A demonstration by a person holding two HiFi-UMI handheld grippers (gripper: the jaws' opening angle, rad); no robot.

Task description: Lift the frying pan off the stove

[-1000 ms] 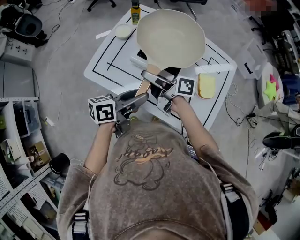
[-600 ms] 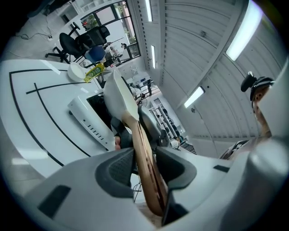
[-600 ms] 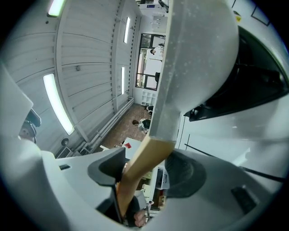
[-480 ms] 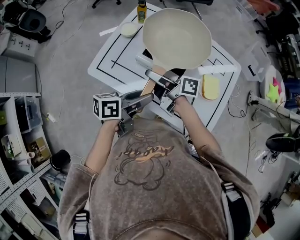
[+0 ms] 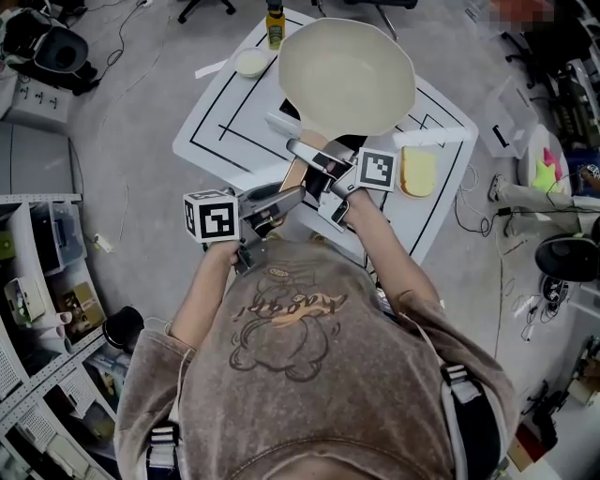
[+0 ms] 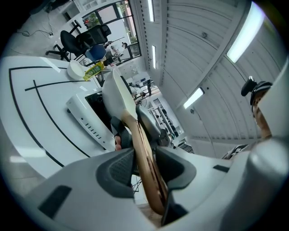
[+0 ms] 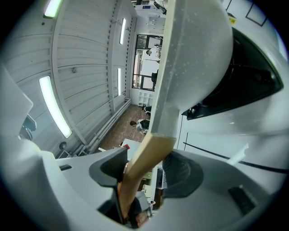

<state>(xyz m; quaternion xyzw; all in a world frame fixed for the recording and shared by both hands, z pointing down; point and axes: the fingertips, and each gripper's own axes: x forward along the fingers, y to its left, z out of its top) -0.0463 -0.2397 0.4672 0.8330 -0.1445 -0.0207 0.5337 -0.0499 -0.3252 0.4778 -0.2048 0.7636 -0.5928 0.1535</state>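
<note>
A cream frying pan (image 5: 347, 80) hangs tilted above the black-topped stove (image 5: 281, 125) on the white table (image 5: 225, 122). Both grippers are on its wooden handle (image 5: 292, 173). My left gripper (image 5: 286, 195) is shut on the handle's near end (image 6: 146, 167). My right gripper (image 5: 314, 159) sits further up, close to the pan, and its jaws are closing on the handle (image 7: 144, 164) between them. In the right gripper view the pan's underside (image 7: 194, 58) rises over the stove's dark top (image 7: 244, 85). The left gripper view has the pan (image 6: 119, 97) edge-on above the stove (image 6: 90, 119).
A small white bowl (image 5: 251, 63) and a yellow bottle (image 5: 274, 23) stand at the table's far left corner. To the right of the stove lies a yellow sponge (image 5: 415, 171). Shelves, cables and chairs ring the table on the floor.
The pan stays in the air with both grippers on its handle. It swung slightly right, then back left. The grippers keep their places along the handle.
</note>
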